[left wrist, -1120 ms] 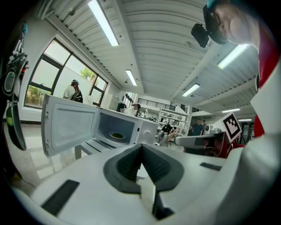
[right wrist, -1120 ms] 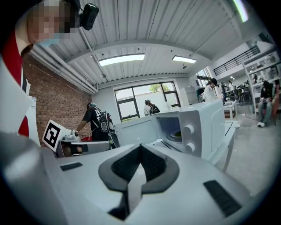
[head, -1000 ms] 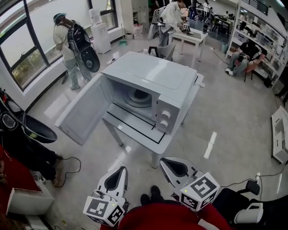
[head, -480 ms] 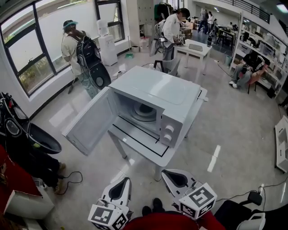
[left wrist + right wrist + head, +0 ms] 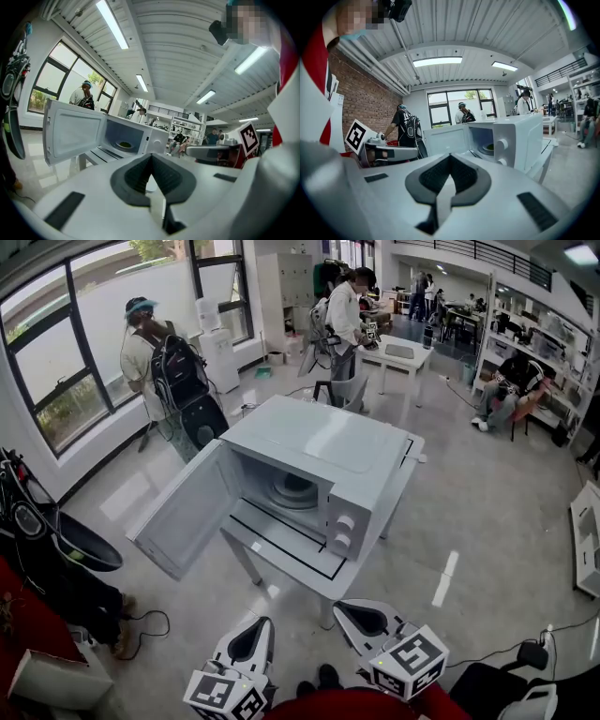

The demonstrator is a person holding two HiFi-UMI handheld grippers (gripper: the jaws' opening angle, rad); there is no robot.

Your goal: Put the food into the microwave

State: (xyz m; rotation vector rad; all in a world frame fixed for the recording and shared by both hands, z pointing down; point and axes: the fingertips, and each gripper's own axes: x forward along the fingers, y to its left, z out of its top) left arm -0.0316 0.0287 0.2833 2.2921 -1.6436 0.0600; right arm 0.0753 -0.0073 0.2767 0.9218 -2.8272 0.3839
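The microwave [image 5: 309, 460] stands on a small white table [image 5: 314, 568], and its door [image 5: 183, 512] is swung fully open to the left. In the head view only a round plate [image 5: 294, 489] is visible inside, and what lies on it cannot be made out there. The two gripper views look in from a lower place and show more. In the left gripper view a flat green-yellow food [image 5: 124, 145] lies on that plate, inside the microwave. The right gripper view shows the same food just behind the two round knobs [image 5: 502, 143].

The left tongs [image 5: 262, 621] and the right tongs [image 5: 339, 606] are both low in the head view, well apart from the table, and point toward the microwave. Each gripper view shows its own tongs closed together, with nothing between them. Only the head view shows a person with a backpack [image 5: 164, 381] near the window.
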